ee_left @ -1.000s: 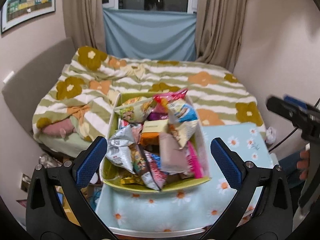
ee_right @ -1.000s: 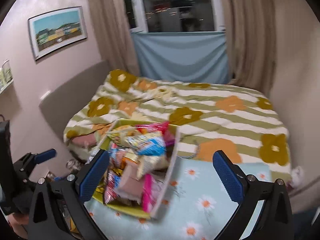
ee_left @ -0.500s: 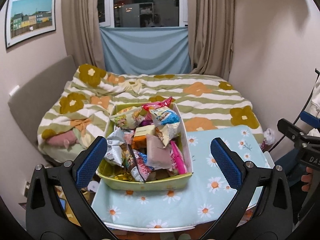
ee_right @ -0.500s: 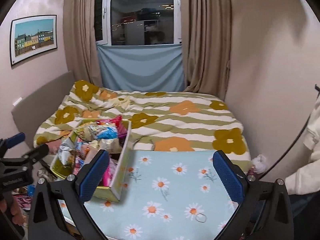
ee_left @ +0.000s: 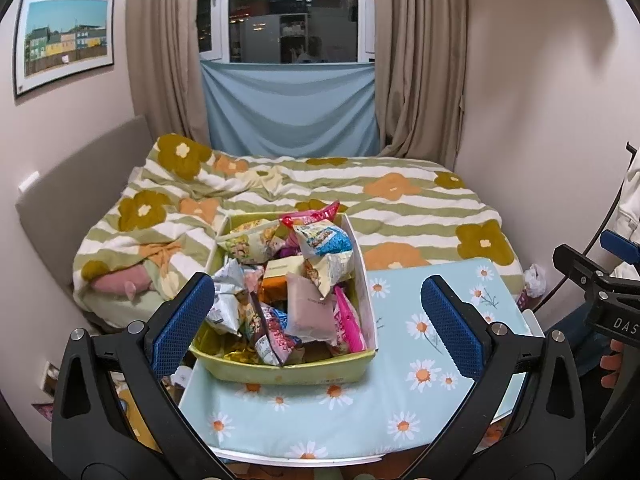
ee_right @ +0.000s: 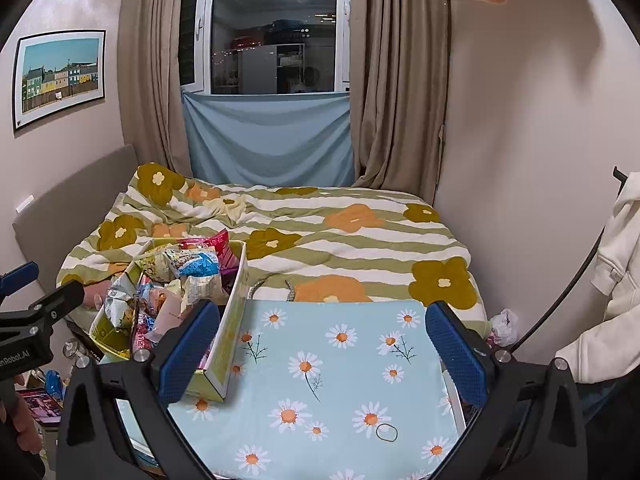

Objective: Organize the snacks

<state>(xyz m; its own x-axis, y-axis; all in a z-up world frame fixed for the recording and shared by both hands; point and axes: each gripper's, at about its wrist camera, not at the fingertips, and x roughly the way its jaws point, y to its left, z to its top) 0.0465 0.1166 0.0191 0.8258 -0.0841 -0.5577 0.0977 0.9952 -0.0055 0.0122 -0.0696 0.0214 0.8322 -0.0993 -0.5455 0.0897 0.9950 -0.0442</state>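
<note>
- While the snack box (ee_left: 280,370) sits full on the bench's (ee_left: 420,408) left side, both grippers, left gripper (ee_left: 318,320) and right gripper (ee_right: 320,354), hang spread wide, empty.
- Best to pinch one top packet (ee_left: 310,312) gently.

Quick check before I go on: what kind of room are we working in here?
Most likely a small bedroom in a home. A bed with a flowered duvet fills it, curtains frame a night window, and the snack box sits on a small table at the bed's foot.
</note>
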